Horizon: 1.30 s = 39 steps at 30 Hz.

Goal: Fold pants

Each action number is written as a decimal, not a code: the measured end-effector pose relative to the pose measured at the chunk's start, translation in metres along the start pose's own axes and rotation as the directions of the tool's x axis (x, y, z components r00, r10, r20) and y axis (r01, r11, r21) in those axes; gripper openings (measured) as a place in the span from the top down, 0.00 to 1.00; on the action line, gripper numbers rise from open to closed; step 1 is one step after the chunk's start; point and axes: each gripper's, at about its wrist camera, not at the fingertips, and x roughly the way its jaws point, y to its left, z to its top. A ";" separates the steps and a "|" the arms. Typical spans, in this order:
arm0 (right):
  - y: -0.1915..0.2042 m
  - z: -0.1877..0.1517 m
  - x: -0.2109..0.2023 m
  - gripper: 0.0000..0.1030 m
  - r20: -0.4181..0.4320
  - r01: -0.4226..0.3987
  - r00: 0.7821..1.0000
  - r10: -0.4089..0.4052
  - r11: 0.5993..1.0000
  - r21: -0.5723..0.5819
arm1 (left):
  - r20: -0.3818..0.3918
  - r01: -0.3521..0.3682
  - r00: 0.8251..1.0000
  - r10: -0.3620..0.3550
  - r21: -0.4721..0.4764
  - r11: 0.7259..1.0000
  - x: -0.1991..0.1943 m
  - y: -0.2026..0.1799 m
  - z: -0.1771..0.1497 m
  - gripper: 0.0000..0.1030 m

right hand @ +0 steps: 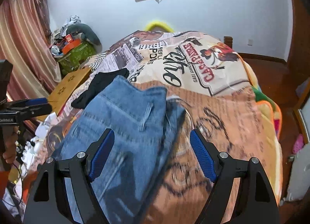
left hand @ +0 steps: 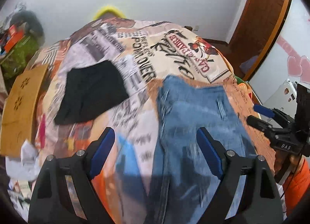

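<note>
Printed bedspread (left hand: pixel 174 53) covers the bed; blue jeans (left hand: pixel 193 111) lie on it, just right of a black garment (left hand: pixel 91 96). Left gripper (left hand: pixel 156 152) and right gripper (right hand: pixel 152 152) hover spread wide over the jeans, holding nothing.

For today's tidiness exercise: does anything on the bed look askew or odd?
The jeans lie skewed, one layer poking out unevenly on their right edge, with frayed rips showing. A black garment sits crooked beside them. Both tools hover open.
</note>
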 end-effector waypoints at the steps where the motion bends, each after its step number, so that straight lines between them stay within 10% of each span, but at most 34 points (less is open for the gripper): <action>1: -0.002 0.006 0.009 0.34 -0.006 -0.006 1.000 0.006 1.000 0.001 | 0.004 -0.002 1.000 0.002 0.013 1.000 0.007 -0.003 0.006 0.16; 5: -0.009 0.016 0.036 0.50 -0.034 -0.028 0.999 0.027 1.000 -0.013 | -0.007 0.025 1.000 -0.025 0.069 0.997 0.036 -0.015 0.024 0.30; 10: -0.019 0.019 0.071 0.77 -0.088 -0.062 0.994 0.062 0.998 -0.002 | -0.047 -0.001 0.999 0.010 0.180 0.984 0.073 -0.032 0.029 0.74; 21: 0.005 0.033 0.049 0.96 0.043 0.022 0.999 -0.014 0.986 -0.167 | -0.065 -0.041 0.996 0.056 0.218 0.975 0.096 -0.035 0.023 0.74; 30: -0.022 0.018 0.106 0.96 -0.125 0.058 0.989 -0.076 0.988 -0.140 | -0.056 -0.118 0.989 0.134 0.232 0.966 0.118 -0.034 0.017 0.51; 39: 0.000 0.035 0.044 0.88 -0.113 0.065 0.990 -0.088 0.979 -0.196 | 0.006 -0.145 0.989 0.145 0.143 0.979 0.063 -0.022 0.032 0.48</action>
